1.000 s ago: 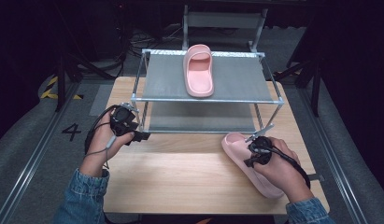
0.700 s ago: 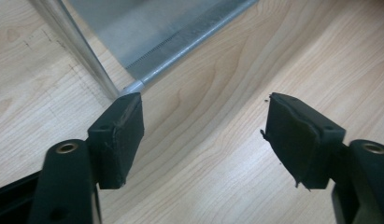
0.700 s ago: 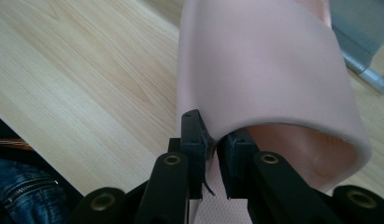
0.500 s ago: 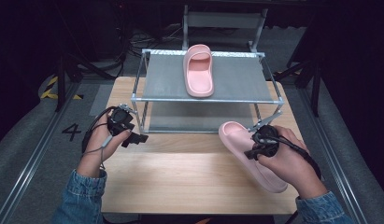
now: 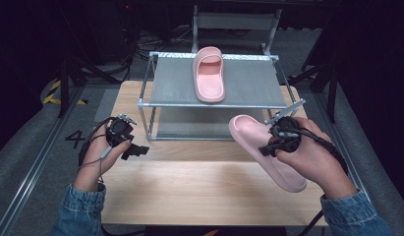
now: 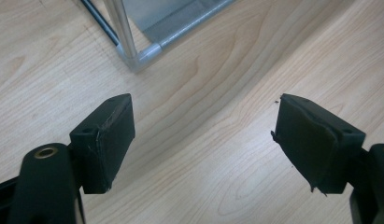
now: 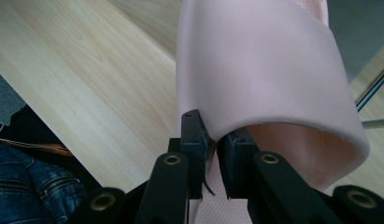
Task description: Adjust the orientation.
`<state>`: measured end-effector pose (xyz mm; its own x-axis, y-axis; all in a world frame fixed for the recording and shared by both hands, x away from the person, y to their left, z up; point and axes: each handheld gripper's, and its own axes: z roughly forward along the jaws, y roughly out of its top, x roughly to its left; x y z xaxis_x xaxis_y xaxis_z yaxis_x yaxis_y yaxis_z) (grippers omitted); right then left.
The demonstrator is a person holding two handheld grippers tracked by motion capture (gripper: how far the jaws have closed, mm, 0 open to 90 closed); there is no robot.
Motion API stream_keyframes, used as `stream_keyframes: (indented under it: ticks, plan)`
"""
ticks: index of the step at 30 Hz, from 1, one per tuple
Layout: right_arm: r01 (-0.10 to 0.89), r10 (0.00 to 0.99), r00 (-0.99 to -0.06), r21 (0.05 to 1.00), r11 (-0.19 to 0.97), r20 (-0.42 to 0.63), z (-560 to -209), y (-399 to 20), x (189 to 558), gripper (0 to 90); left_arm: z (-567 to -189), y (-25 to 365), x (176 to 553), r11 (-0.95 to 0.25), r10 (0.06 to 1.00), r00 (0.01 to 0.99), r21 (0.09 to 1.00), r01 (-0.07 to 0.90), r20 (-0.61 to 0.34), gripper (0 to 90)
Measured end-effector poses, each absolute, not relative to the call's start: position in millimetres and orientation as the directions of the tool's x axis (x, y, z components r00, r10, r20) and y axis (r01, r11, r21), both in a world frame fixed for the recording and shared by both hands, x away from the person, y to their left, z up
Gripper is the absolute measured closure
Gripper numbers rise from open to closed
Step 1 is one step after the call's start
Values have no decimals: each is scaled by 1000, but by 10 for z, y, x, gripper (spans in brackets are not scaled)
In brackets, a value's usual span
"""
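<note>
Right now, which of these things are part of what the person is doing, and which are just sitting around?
Part of the job:
- pink slipper, clamped at its strap by the right hand-held gripper
- second pink slipper, already on the rack's top shelf
- metal rack

Just there:
- left hand-held gripper, jaws just opened, nothing between them
- wooden table
- floor number marking

Even overhead light keeps the table [image 5: 199,191] bright while the surroundings beyond its edges fall dark; shadows are soft, and both gripper views blur slightly up close.
</note>
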<state>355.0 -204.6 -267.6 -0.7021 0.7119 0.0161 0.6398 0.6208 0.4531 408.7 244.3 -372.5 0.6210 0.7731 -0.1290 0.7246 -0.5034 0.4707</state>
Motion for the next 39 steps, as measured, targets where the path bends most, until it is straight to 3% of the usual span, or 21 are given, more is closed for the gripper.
stream_keyframes:
  ticks: [19,39]
  plan:
    - [624,719,-695,493,606,-5,-2163,-1933,3842,824,-3782,2689,3927,-458,808,571,456,763,-143,199]
    - [696,798,-601,456,555,-55,-1971,-1719,4568,829,-3790,2747,3954,-446,814,560,454,772,-154,199]
